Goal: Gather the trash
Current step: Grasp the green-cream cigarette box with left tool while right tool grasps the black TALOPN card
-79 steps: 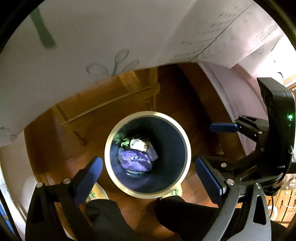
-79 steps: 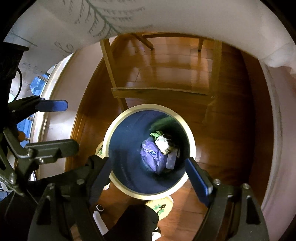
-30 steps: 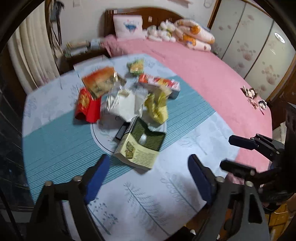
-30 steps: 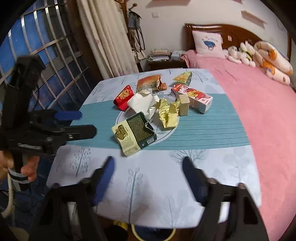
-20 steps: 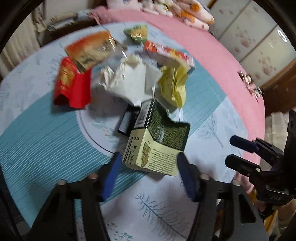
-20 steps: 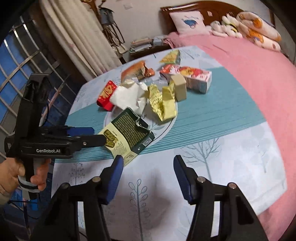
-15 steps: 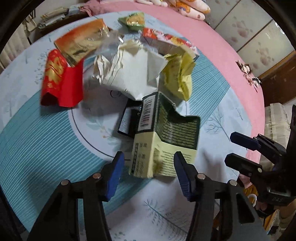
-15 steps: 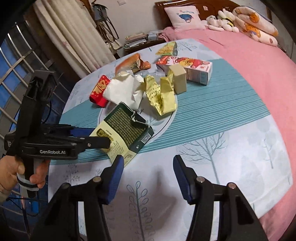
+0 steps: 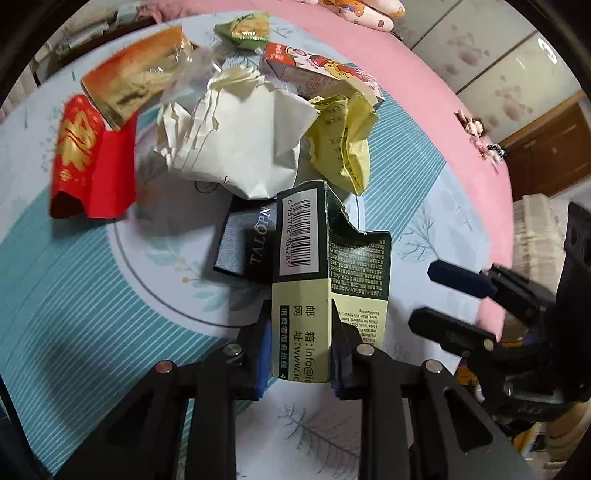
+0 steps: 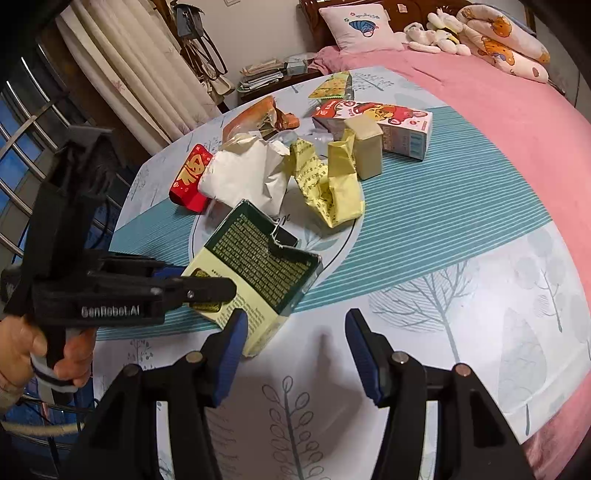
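Observation:
A green and yellow carton [image 9: 314, 273] lies with one end raised at the near edge of the trash pile on the round table. My left gripper [image 9: 300, 332] has its jaws closing on the carton's narrow end, and both blue pads touch its sides; the right wrist view shows it too [image 10: 199, 282]. My right gripper [image 10: 295, 332] hangs open over bare tablecloth just right of the carton, with nothing between its fingers. Behind the carton lie crumpled white paper [image 9: 240, 140], a yellow wrapper [image 9: 343, 144], a red envelope [image 9: 88, 158] and a small black box [image 9: 240, 247].
An orange foil packet [image 9: 133, 88], a cartoon-printed carton [image 10: 388, 122] and a green wrapper [image 9: 243, 29] lie further back. A pink bed [image 10: 498, 110] borders the table on the right. Curtains [image 10: 122, 62] and window bars stand on the left. A hand [image 10: 22, 350] holds the left gripper's handle.
Both grippers left the bin on the floor and came down over the table. The left jaws narrowed from wide open until they touch the carton, whose near end has lifted.

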Motion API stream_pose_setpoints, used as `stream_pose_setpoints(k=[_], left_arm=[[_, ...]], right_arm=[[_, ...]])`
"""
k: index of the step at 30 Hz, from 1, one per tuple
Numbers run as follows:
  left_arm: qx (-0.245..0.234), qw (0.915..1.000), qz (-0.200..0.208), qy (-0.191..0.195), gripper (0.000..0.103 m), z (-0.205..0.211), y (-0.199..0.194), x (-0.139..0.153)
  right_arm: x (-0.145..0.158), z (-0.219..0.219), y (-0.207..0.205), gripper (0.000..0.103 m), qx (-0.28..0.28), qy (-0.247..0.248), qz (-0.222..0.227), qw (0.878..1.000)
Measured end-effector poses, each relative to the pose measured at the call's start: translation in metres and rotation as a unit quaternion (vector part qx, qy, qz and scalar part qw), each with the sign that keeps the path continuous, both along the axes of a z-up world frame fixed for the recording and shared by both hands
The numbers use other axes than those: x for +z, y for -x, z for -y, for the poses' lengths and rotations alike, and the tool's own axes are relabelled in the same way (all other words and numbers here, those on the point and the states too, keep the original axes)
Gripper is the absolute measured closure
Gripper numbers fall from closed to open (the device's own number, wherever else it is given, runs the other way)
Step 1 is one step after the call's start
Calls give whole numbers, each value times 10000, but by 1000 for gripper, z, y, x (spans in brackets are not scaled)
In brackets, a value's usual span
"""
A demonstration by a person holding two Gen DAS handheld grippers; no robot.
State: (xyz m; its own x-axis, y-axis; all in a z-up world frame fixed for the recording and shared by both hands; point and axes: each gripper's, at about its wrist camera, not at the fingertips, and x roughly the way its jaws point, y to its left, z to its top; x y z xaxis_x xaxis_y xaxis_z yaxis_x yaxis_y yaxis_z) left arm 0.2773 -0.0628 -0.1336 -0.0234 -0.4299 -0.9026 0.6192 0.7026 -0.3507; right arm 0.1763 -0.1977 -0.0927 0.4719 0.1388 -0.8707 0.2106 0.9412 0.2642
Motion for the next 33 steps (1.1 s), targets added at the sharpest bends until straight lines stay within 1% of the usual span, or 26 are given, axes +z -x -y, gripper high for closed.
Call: stream_pose_setpoints(k=[3, 5, 9, 12, 13, 14, 16, 17, 20, 23, 28, 29, 31, 33], left_arm=[[105, 9998, 143, 49, 80, -7, 9, 9], [309, 9990, 309, -24, 80, -18, 14, 15], [852, 9953, 446, -84, 80, -54, 17, 24], [1238, 9910, 487, -135, 80, -84, 20, 28], [1335, 9899, 456, -129, 80, -91, 21, 29], [1426, 9887, 433, -125, 80, -100, 21, 29], [1596, 9863, 403, -94, 80, -112, 22, 29], [1685, 9848, 408, -101, 80, -117, 24, 29], [1825, 9823, 405, -109, 80, -127, 27, 30], [1909, 9808, 394, -100, 80, -134, 29, 30], [1898, 9801, 562, -135, 80, -136, 35, 35], [1910, 9797, 590, -153, 80, -136, 37, 35], [1928, 9791, 634, -167, 80, -137, 39, 36], [1949, 9785, 657, -178, 80, -138, 41, 36]], right_arm=[[1, -3, -4, 48, 49, 4, 14, 10000], [2, -6, -7, 48, 113, -4, 51, 9999], [1, -11, -18, 48, 236, -38, 67, 9997], [0, -18, -30, 46, 401, 164, 61, 9990], [-1, -21, -35, 43, 490, 250, 72, 9985], [-2, -23, -40, 37, 568, 311, 78, 9979], [-5, -29, -50, 28, 784, 482, 106, 9957], [-7, -33, -56, 28, 911, 583, 116, 9941], [-15, -43, -70, 27, 1209, 928, 56, 9883], [-28, -50, -81, 27, 1440, 1234, -100, 9818], [-44, -63, -91, 27, 1734, 1667, -347, 9700], [-44, -62, -91, 27, 1701, 1611, -311, 9717], [-46, -57, -93, 27, 1612, 1394, -409, 9762], [-46, -55, -93, 29, 1576, 1388, -418, 9768]])
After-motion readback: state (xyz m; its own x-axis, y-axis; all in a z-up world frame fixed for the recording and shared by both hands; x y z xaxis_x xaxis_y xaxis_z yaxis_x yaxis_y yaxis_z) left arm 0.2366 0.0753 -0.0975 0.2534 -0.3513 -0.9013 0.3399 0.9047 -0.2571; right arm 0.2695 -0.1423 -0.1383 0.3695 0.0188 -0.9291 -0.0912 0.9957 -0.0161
